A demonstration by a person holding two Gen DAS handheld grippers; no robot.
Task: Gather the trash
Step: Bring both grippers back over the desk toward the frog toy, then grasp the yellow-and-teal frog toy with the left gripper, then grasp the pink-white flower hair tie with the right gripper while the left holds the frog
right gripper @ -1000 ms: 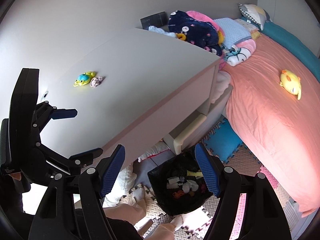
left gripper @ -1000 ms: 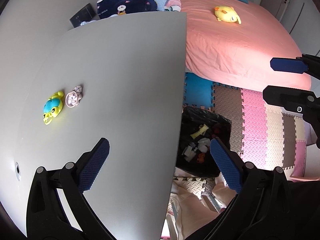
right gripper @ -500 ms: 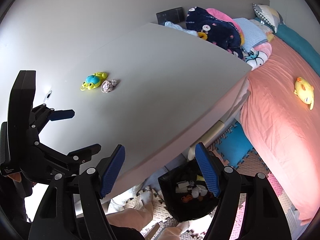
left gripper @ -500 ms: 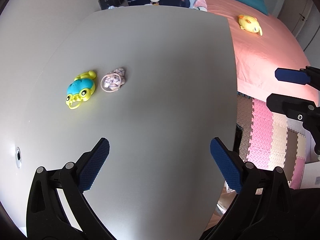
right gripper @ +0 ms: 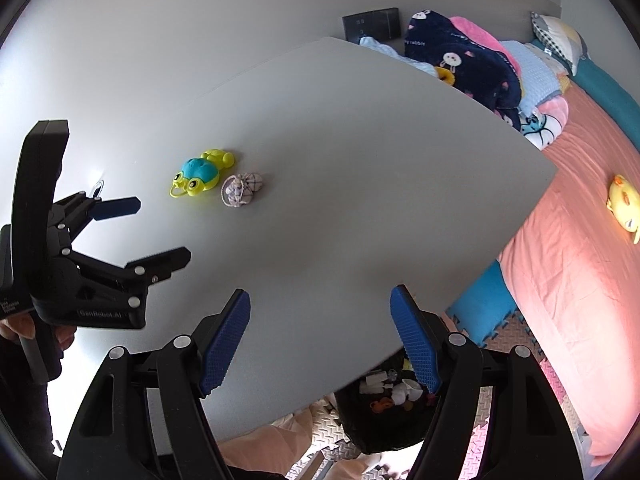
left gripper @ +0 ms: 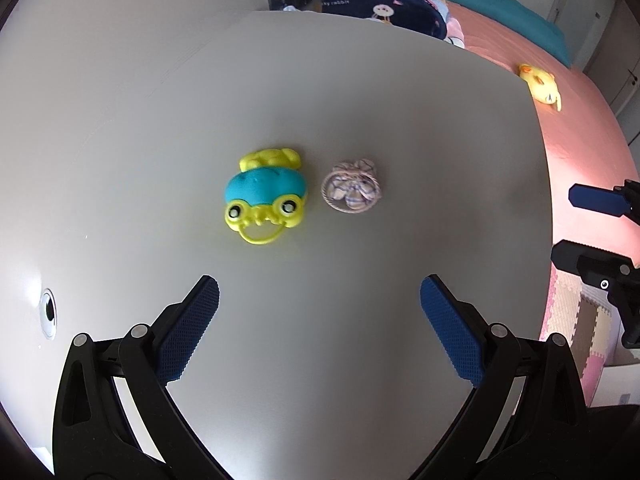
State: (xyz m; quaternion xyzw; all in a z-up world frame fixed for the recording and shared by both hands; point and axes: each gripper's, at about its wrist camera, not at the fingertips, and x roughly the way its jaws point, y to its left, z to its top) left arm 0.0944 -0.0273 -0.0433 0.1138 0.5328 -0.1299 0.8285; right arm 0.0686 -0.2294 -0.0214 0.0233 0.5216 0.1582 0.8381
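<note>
Left gripper (left gripper: 319, 312): fingers spread wide, nothing between them, held over the grey tabletop (left gripper: 360, 128). Left wrist view: ahead of the blue pads lie a yellow-and-blue frog toy (left gripper: 264, 196) and, just beside it to the right but apart, a small crumpled wad (left gripper: 352, 186) of pale checked material, the likely trash. Both sit near mid-table. Right gripper's fingers (left gripper: 596, 200) show at the right edge, over the pink bed (left gripper: 580, 128). A yellow plush (left gripper: 540, 86) lies on the bed.

Right wrist view: right gripper (right gripper: 320, 340) also spread wide, empty, over the table's near edge. Left gripper (right gripper: 140, 232) visible at left, jaws apart, pointing toward toy (right gripper: 198, 174) and wad (right gripper: 242, 190). Below the table edge, on the foam floor mat (right gripper: 516, 332), stands a black-lined bin (right gripper: 384, 412) with scraps inside, partly hidden by the right finger. Folded blankets (right gripper: 460, 64) are piled beyond the table's far end.
</note>
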